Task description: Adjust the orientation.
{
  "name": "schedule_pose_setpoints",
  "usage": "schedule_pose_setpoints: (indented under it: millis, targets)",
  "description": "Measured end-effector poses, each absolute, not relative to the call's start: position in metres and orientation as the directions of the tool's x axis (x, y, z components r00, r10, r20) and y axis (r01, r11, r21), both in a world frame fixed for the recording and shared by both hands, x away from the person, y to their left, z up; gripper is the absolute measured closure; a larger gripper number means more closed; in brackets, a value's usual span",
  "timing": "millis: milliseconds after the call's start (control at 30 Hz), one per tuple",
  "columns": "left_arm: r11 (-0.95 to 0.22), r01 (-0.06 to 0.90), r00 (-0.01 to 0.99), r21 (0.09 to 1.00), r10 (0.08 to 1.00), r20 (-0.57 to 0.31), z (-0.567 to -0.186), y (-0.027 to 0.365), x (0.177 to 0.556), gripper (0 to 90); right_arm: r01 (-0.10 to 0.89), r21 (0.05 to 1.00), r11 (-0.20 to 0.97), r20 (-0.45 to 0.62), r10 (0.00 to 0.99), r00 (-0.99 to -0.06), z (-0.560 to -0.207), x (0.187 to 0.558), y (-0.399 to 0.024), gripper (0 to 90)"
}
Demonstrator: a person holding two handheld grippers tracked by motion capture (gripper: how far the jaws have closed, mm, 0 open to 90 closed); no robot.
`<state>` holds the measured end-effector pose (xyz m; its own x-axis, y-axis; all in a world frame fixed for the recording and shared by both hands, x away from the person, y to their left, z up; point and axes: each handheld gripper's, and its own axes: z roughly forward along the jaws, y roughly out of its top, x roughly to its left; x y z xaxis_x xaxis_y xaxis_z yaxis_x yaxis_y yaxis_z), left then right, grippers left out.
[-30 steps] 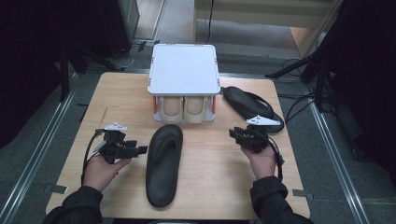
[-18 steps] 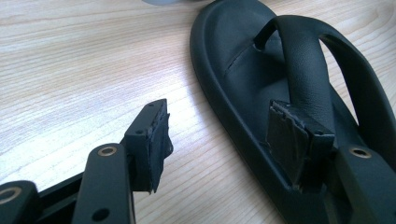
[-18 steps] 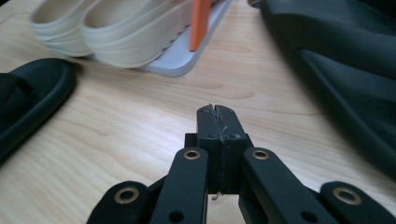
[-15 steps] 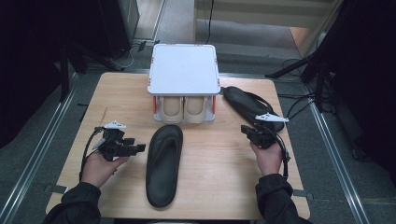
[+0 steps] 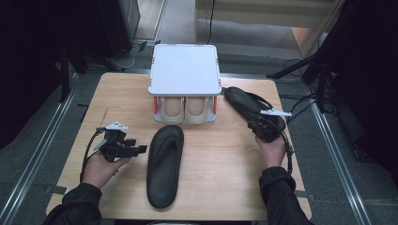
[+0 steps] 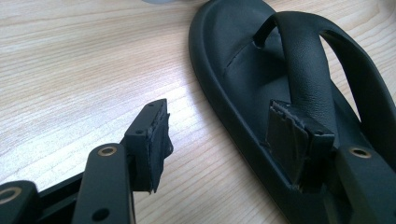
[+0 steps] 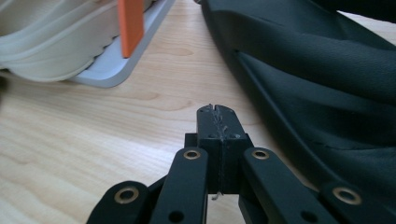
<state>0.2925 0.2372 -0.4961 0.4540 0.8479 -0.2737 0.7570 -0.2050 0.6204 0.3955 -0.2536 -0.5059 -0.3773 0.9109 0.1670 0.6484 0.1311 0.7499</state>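
A black flip-flop (image 5: 164, 164) lies lengthwise in the middle of the wooden table (image 5: 220, 168). My left gripper (image 5: 140, 149) rests just left of it, open. In the left gripper view the left gripper (image 6: 229, 123) straddles the near rim of the black flip-flop (image 6: 243, 60), one pad (image 6: 296, 137) over the footbed and the other over bare wood, neither pressing. A second black flip-flop (image 5: 248, 104) lies at the right rear. My right gripper (image 5: 257, 124) is shut and empty at its near end. In the right gripper view the right gripper (image 7: 218, 116) has this second black flip-flop (image 7: 322, 65) just to its right.
A white lidded shoe rack (image 5: 184, 70) stands at the table's back middle, with a pair of beige slippers (image 5: 184, 108) under it. In the right gripper view a beige slipper (image 7: 51, 42), an orange post (image 7: 130, 21) and the grey rack base (image 7: 119, 63) sit ahead on the left.
My right hand has moved right and away, up to the near end of the rear flip-flop, and its jaws have closed on nothing. The left hand stayed put.
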Motion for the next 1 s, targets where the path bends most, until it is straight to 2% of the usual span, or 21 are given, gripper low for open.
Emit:
schedule_pose_setpoints:
  millis: [567, 1000]
  targets:
    - [-0.208, 0.755, 0.454, 0.622, 0.850, -0.266, -0.497, 0.238, 0.290, 39.8, 0.691, 0.712, 0.126, 0.148, 0.935, -0.323, -0.524, 0.420, -0.262, 90.0]
    - [-0.194, 0.756, 0.442, 0.625, 0.856, -0.270, -0.497, 0.243, 0.290, 39.6, 0.710, 0.702, 0.052, 0.172, 0.955, -0.240, -0.524, 0.427, -0.290, 90.0]
